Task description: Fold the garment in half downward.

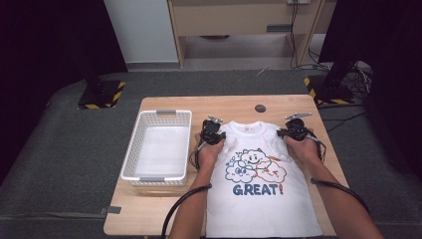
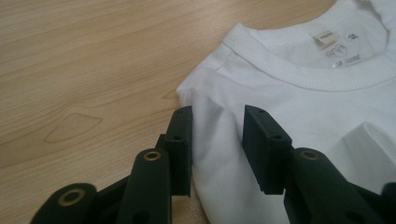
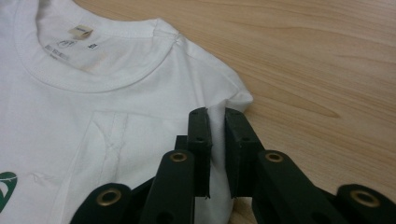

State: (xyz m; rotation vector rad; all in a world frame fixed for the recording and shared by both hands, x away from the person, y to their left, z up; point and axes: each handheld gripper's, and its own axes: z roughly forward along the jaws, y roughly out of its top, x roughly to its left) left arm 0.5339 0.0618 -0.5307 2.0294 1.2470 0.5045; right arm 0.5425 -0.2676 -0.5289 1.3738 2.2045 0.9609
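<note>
White basket (image 1: 130, 155) sits on the table (image 1: 164, 209), left of the work, nothing in it as far as the high view shows.

T-shirt (image 1: 261, 194) lies face up and flat, collar away from the person, print visible, sides already folded in to a narrow panel by the look of the straight edges.

Left gripper (image 1: 213, 133): at the shirt's left shoulder. In the left gripper view the jaws straddle a raised ridge of cloth (image 2: 217, 140); the left pad touches it, the right stands just off. Part spread, not yet a pinch.

Right gripper (image 1: 297, 130): at the right shoulder. In the right gripper view the jaws are pressed together on the shoulder edge (image 3: 217, 135), fabric pinched between the pads.

Judgement: grasp stage, half done. Left grip to finish, then a fold of the top end down, likely transfer to the basket. No lift begun.
</note>
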